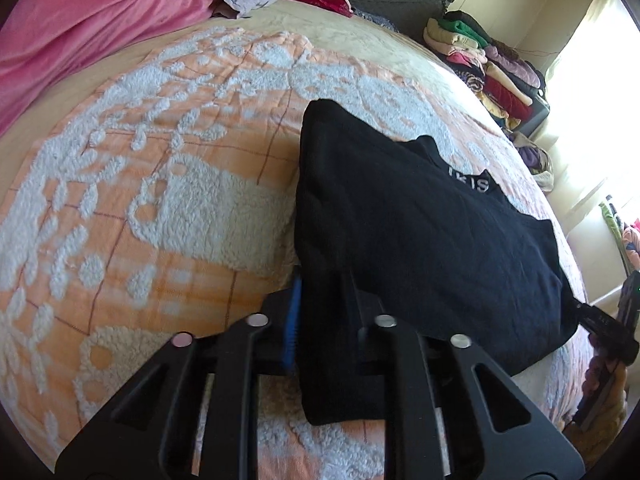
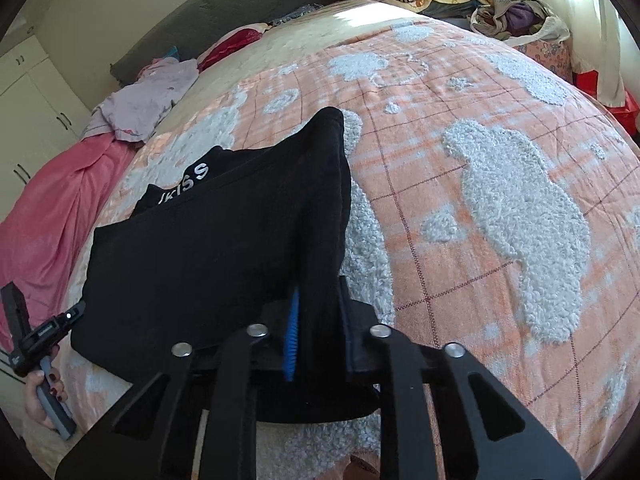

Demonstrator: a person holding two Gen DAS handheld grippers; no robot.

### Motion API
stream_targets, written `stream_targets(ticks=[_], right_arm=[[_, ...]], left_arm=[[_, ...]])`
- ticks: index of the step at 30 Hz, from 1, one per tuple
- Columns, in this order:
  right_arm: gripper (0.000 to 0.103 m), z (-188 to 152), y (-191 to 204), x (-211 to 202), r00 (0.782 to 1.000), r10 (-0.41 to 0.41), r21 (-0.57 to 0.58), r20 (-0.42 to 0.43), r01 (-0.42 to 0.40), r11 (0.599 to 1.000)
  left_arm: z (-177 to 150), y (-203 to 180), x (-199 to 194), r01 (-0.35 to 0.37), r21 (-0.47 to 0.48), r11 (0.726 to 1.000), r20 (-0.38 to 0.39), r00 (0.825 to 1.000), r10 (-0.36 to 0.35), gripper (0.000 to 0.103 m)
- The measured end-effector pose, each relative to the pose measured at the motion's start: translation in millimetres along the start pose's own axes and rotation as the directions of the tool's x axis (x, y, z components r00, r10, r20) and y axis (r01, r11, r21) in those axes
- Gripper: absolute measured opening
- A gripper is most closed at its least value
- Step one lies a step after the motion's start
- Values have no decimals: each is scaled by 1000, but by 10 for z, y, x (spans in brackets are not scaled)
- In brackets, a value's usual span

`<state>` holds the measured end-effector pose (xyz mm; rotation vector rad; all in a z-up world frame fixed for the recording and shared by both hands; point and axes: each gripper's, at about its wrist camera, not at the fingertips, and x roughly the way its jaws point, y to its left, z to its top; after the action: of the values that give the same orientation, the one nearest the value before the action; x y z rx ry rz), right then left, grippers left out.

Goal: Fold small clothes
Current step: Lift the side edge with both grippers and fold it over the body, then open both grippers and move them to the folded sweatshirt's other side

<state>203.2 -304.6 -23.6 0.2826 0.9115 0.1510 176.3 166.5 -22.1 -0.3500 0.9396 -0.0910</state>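
Right now both tools, left tool (image 1: pixel 320 320) and right tool (image 2: pixel 316 320), clench the black garment's (image 1: pixel 420 240) near corners, its bulk lying ahead on the bed (image 1: pixel 160 220); uneven pulling could skew my fold.

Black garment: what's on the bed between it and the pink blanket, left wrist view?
Only the orange-and-white bedspread; that stretch between the black garment and the pink blanket holds nothing else. The left wrist view shows this.

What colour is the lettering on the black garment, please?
White, on the black garment; clearest in the right wrist view.
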Motion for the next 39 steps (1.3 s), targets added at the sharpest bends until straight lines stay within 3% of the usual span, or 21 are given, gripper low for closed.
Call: stream_targets(ticks=[4, 8, 9, 11, 20, 27, 32, 36, 39], right_arm=[[13, -57, -45, -35, 999, -44, 14, 11, 44, 999], [24, -98, -37, 5, 993, -117, 13, 12, 117, 993], [37, -99, -22, -13, 989, -146, 12, 18, 146, 989], [52, -112, -11, -31, 980, -196, 7, 26, 196, 981], [61, -210, 39, -167, 980, -195, 8, 42, 195, 981], [80, -249, 204, -321, 984, -161, 1, 75, 161, 987], [89, -270, 416, -394, 986, -135, -47, 94, 140, 989], [93, -274, 605, -416, 987, -121, -89, 102, 130, 987], [94, -289, 735, -408, 990, -99, -117, 98, 110, 987]], left_arm=[[-40, -8, -38, -26, 22, 999, 0, 1000, 26, 9], [-76, -38, -54, -47, 44, 998, -10, 999, 47, 9], [-76, -40, -61, -51, 48, 998, -10, 999, 52, 10], [-85, -58, -87, -61, 60, 996, -8, 998, 61, 10], [-137, -80, -158, -82, 71, 994, -6, 997, 82, 19], [-151, -79, -187, -79, 68, 995, -7, 997, 80, 29], [-180, -83, -243, -78, 67, 995, -4, 997, 79, 34], [-200, -85, -308, -81, 66, 995, 7, 997, 80, 47], [-199, -74, -351, -82, 55, 995, 16, 997, 81, 48]])
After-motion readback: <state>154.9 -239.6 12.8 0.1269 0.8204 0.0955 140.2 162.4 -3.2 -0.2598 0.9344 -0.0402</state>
